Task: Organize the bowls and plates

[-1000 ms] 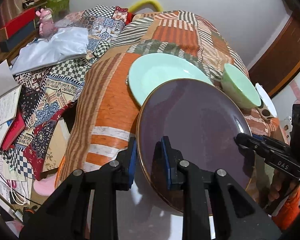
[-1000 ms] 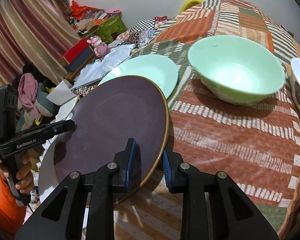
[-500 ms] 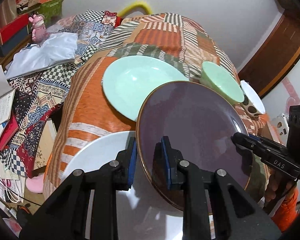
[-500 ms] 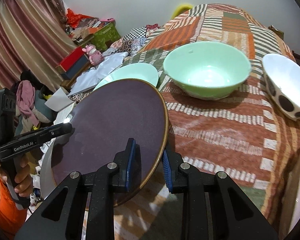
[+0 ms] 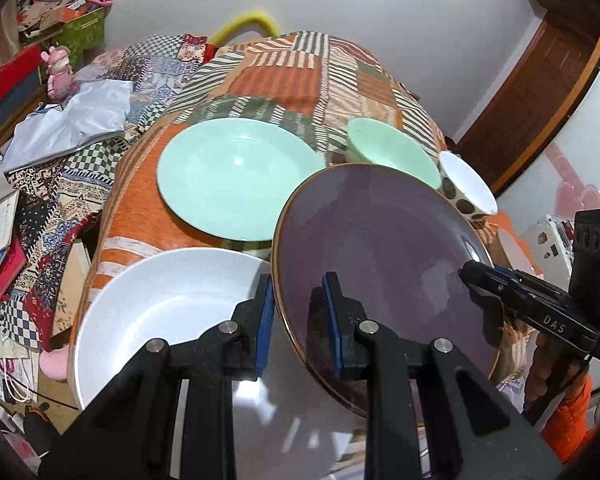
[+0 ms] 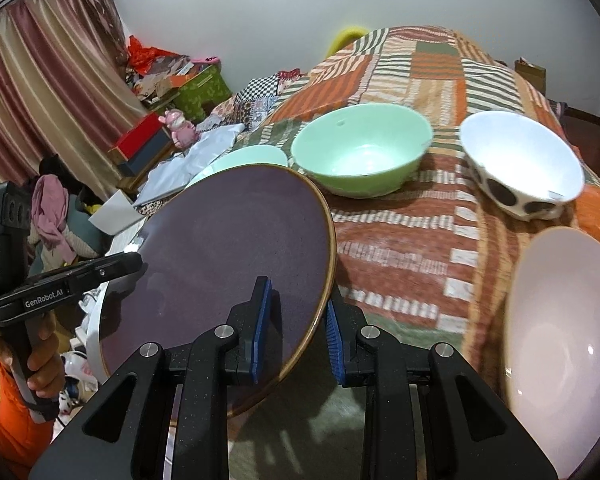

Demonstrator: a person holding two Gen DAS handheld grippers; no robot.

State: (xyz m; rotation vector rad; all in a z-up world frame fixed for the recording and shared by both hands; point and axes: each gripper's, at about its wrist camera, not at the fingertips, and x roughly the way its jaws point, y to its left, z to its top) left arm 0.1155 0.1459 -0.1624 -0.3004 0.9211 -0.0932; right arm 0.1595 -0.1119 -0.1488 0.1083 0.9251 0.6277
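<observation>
Purple plate (image 5: pixel 380 248) clamped at opposite rims by both tongs, left tongs (image 5: pixel 298 320) and right tongs (image 6: pixel 294 330), held tilted above white plate (image 5: pixel 160 300). Green plate (image 5: pixel 236 176), green bowl (image 6: pixel 360 148), spotted bowl (image 6: pixel 520 160) on patchwork bed (image 6: pixel 400 240).

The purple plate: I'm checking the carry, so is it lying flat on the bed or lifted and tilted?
Lifted and tilted: the purple plate is gripped at opposite rims by the left gripper and right gripper.

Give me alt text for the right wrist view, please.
Both grippers clamp a purple plate by opposite rims, the right gripper near, the left gripper far. Beyond, on a patchwork cover, sit a green bowl and a spotted bowl.
</observation>
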